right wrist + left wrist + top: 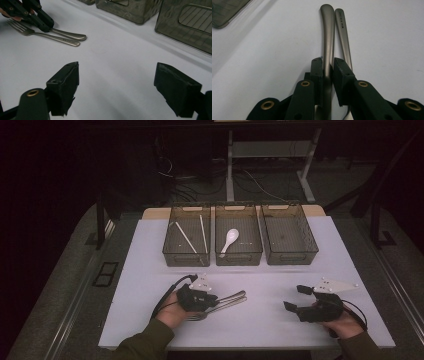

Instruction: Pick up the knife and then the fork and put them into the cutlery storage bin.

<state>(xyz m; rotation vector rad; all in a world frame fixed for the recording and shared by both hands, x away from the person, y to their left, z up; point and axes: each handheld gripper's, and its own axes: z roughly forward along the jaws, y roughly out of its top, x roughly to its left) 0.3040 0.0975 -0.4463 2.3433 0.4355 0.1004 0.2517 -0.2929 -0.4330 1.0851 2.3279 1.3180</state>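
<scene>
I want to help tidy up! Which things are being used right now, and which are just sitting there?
In use:
left tongs, shut on one metal handle
fork lying beside it

Just sitting:
right tongs, open over bare table
white spoon in middle bin
chopsticks in left bin
right bin

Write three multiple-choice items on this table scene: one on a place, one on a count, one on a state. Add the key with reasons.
1. Where does the white spoon lie?
A. left bin
B. middle bin
C. right bin

2. How many bins stand in the row?
A. two
B. three
C. four

3. How is the left gripper set?
A. shut on a metal handle
B. wide open
C. inside a bin

Key: 1 B, the high view shows it in the centre bin; 2 B, three stand side by side; 3 A, its fingers pinch the handle on both sides.
</scene>
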